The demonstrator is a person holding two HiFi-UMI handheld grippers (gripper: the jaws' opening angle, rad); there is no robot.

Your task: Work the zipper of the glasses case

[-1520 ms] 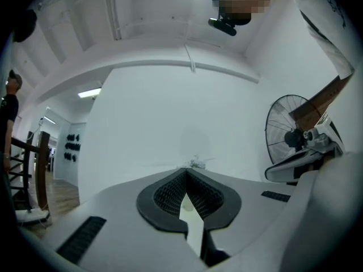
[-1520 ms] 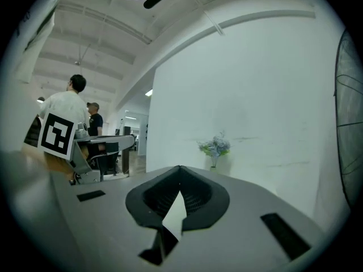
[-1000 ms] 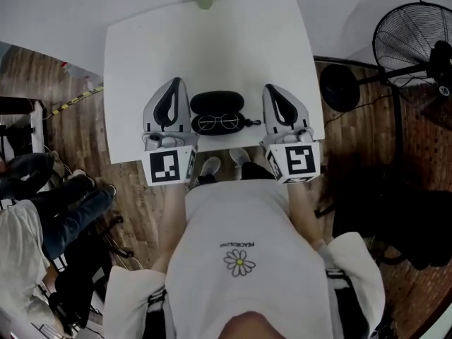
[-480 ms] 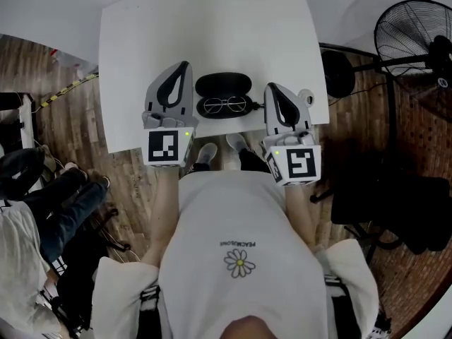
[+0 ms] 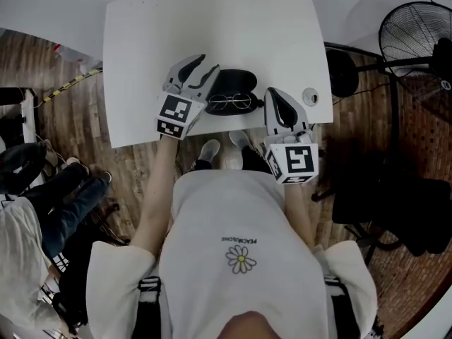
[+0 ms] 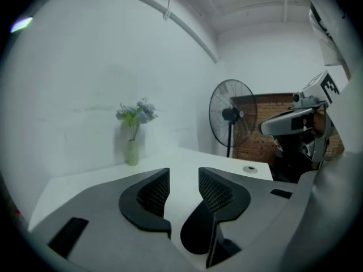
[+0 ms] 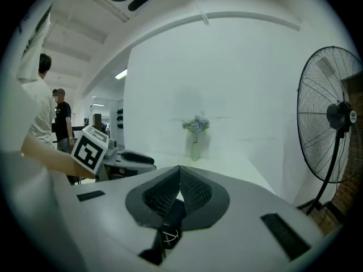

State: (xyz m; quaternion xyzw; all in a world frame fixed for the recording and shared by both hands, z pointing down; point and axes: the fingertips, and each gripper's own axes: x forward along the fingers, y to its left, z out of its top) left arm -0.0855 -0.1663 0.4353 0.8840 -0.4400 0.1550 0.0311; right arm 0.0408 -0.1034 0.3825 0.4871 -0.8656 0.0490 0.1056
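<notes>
The black glasses case [image 5: 234,83] lies open near the front edge of the white table [image 5: 212,20], with wire-rimmed glasses [image 5: 236,102] in its near half. My left gripper [image 5: 206,66] is angled toward the case's left end, just beside it. Its jaws are opening, and in the left gripper view [image 6: 182,177] only table shows between them. My right gripper [image 5: 270,92] rests at the case's right end, where the zipper pull sticks out. In the right gripper view [image 7: 180,170] its pads meet, and I cannot tell whether the pull is touched.
A small round object [image 5: 309,96] sits on the table's right front corner. A vase of flowers [image 7: 195,137] stands at the far edge. A standing fan [image 5: 417,34] is on the floor to the right. People stand in the background at the left of the right gripper view.
My left gripper has swung right and turned toward the case's left end, and its jaws have gone from shut to open. The right gripper has stayed put.
</notes>
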